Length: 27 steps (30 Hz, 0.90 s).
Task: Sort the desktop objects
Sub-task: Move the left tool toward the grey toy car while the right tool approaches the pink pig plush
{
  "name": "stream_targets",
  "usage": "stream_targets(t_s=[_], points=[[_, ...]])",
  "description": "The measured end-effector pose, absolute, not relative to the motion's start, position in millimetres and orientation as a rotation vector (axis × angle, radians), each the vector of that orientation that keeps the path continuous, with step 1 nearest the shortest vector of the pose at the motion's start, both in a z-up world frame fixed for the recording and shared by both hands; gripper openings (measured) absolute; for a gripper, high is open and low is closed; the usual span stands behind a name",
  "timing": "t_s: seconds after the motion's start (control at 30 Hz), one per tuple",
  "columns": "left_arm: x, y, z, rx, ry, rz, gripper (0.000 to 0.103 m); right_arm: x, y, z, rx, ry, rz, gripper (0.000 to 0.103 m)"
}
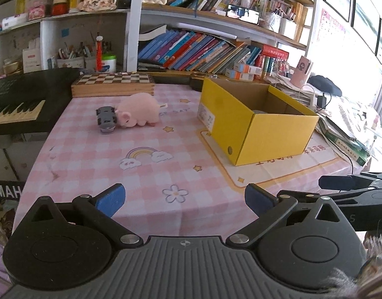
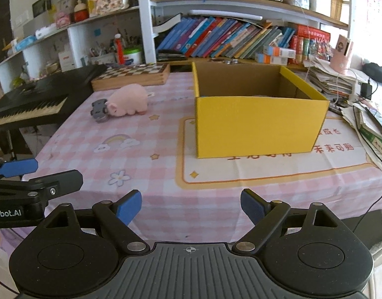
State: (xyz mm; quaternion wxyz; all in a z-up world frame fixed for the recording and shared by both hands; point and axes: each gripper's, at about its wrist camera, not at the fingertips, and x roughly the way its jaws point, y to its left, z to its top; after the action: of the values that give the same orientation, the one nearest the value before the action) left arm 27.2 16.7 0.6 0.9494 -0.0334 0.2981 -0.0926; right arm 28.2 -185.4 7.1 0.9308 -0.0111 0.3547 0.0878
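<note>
Both tongs hang over the near edge of a table covered in a pink checked cloth. The left tongs stand wide apart with nothing between their blue pads; only bare cloth with a printed flower shows in the gap. The right tongs are also spread, a little less widely, and hold nothing. The two tools sit side by side, the left one just to the left of the right one, each showing at the edge of the other's view.

A pink plush pig lies on the far left part of the table, well apart from both tongs, ahead and to the left of them. A small grey toy car rests against the pig's snout on its left side, tipped up with its wheels showing.

A yellow cardboard box, open at the top, stands on the right half of the table, directly ahead of the right tongs and right of the left ones. Beyond the pig lies a wooden chessboard, and a black keyboard sits off the table's left edge.
</note>
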Motion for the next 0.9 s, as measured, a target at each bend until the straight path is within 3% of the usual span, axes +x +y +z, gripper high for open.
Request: stream_targets(t_s=[0.9], points=[[14,94,0,-0.088,0.591,-0.073,0.103,34,-101,6,-0.081,0.716,0.316,0.089]])
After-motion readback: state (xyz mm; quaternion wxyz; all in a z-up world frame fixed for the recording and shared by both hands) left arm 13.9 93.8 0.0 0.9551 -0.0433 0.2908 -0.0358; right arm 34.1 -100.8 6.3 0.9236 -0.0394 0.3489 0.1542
